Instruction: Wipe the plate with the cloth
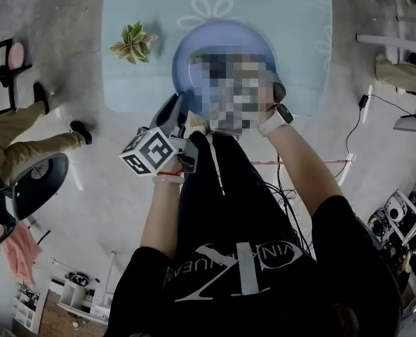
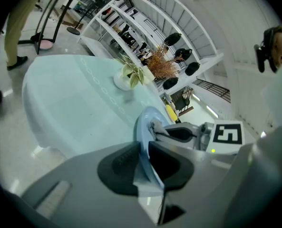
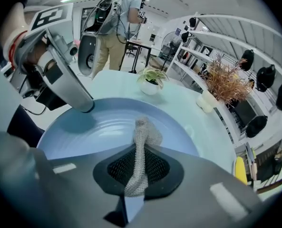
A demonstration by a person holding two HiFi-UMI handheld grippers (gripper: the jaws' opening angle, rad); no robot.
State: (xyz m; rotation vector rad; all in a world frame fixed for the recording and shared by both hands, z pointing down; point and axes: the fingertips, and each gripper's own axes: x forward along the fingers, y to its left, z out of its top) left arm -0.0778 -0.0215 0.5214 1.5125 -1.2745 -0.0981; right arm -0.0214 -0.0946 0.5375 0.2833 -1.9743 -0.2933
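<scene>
A pale blue plate [image 1: 193, 55] is held up over the near edge of the glass table [image 1: 123, 83]. My left gripper [image 1: 178, 111] is shut on the plate's near-left rim; the left gripper view shows the plate [image 2: 144, 127] edge-on between the jaws. My right gripper [image 3: 140, 160] is shut on a grey mesh cloth [image 3: 141, 141], whose free end lies against the plate's inner face [image 3: 93, 132]. The left gripper [image 3: 67, 87] clamps the rim at the upper left of the right gripper view. In the head view a mosaic patch hides the cloth and right gripper.
A small potted plant [image 1: 132, 42] stands on the table left of the plate, also seen as plant [image 3: 150, 80]. Another person [image 1: 25, 142] stands at the left by a stand. Shelving [image 2: 145, 37] with dark objects lies beyond the table. Cables [image 1: 355, 132] trail over the floor on the right.
</scene>
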